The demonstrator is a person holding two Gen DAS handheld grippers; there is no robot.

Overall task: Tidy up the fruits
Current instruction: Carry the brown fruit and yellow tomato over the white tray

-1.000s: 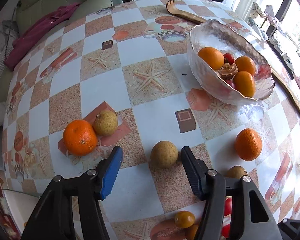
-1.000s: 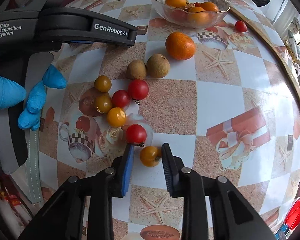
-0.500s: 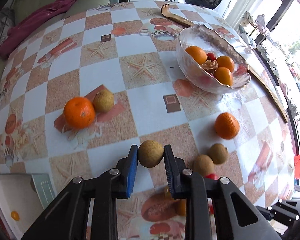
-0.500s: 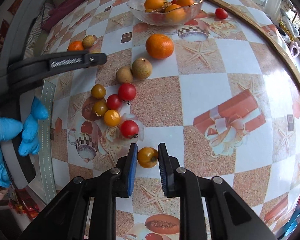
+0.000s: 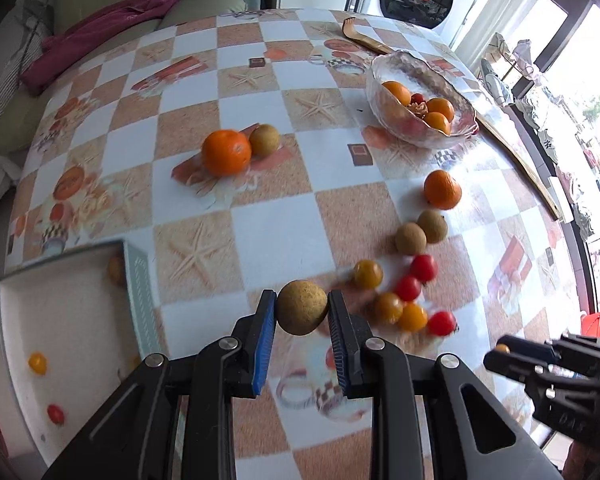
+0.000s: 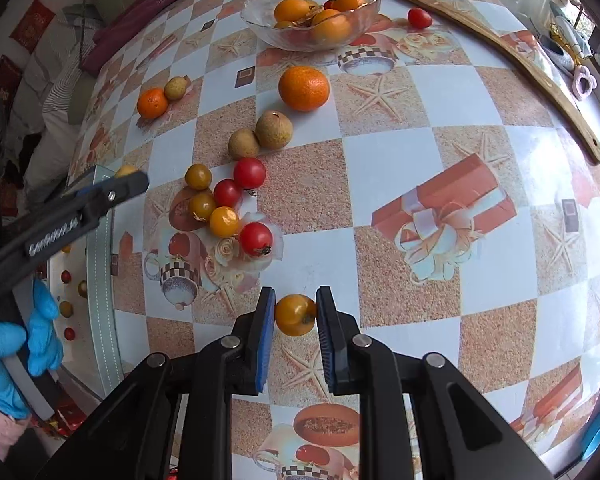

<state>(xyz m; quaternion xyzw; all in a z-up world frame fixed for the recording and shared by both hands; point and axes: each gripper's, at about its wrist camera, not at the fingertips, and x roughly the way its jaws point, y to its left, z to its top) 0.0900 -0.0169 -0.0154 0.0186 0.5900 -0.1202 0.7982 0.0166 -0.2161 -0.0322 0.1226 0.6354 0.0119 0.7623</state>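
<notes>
My left gripper (image 5: 302, 312) is shut on a brown longan (image 5: 302, 307) and holds it above the table. My right gripper (image 6: 296, 314) is shut on a yellow cherry tomato (image 6: 295, 315), lifted off the table. A white tray (image 5: 66, 320) at the lower left holds a few small tomatoes. A glass bowl (image 5: 466, 118) with oranges stands far right. Loose cherry tomatoes (image 6: 224, 222), two longans (image 6: 274, 130) and an orange (image 6: 304, 88) lie mid-table. Another orange (image 5: 226, 153) lies beside a longan (image 5: 264, 141).
A wooden back scratcher (image 6: 500, 52) lies along the table's far right edge, with one red tomato (image 6: 419, 17) near the bowl. A sofa with a magenta cloth (image 5: 100, 28) stands beyond the table. The tray also shows in the right wrist view (image 6: 100, 280).
Both grippers closed on their fruit and lifted it. The left one pulled back toward the tray with the longan; the right one raised the yellow tomato off the table.
</notes>
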